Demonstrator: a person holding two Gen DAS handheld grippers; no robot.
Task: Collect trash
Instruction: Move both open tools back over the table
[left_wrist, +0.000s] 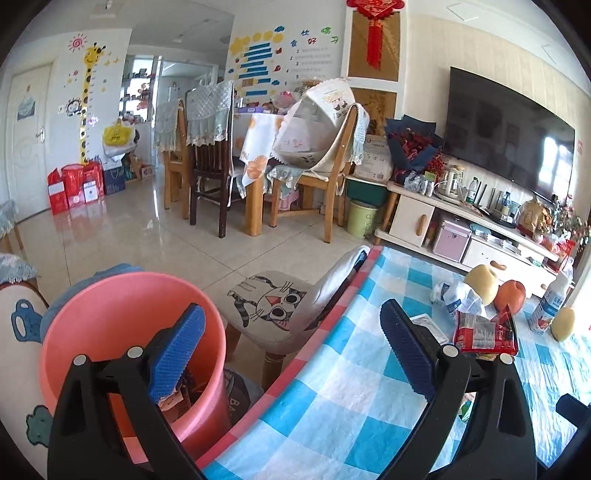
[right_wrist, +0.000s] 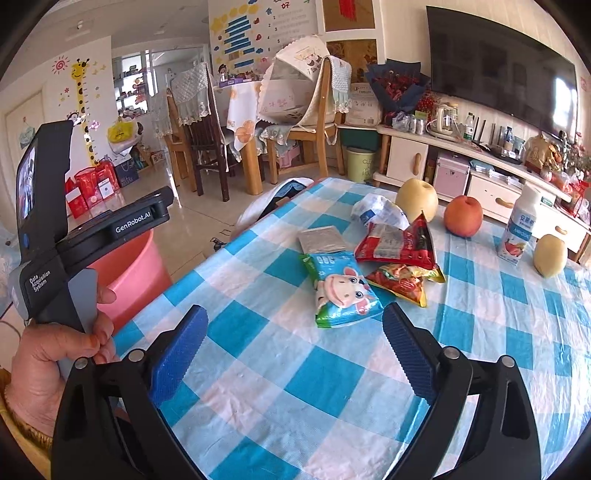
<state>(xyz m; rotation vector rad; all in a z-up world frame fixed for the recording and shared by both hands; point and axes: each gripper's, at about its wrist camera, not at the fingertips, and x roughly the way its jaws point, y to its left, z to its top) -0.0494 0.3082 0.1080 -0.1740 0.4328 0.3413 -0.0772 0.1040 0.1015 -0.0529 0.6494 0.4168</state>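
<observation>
A pink bucket (left_wrist: 122, 332) stands on the floor beside the table's left edge, with wrappers lying inside it. My left gripper (left_wrist: 291, 350) hangs open over the bucket's rim and the table edge, nothing between its fingers. On the blue checked tablecloth (right_wrist: 332, 387) lie a green cow-print packet (right_wrist: 343, 295), a red wrapper (right_wrist: 399, 242), an orange-red packet (right_wrist: 406, 280), a silver sachet (right_wrist: 321, 240) and a crumpled white wrapper (right_wrist: 380, 212). My right gripper (right_wrist: 291, 350) is open and empty, just short of the green packet. A hand (right_wrist: 55, 354) holds the left gripper's handle.
Two yellow pears (right_wrist: 417, 199) (right_wrist: 550, 254), a red apple (right_wrist: 463, 216) and a small yoghurt bottle (right_wrist: 521, 229) stand on the table's far side. A cat-print stool (left_wrist: 280, 310) sits next to the bucket. Chairs, a dining table and a TV cabinet lie beyond.
</observation>
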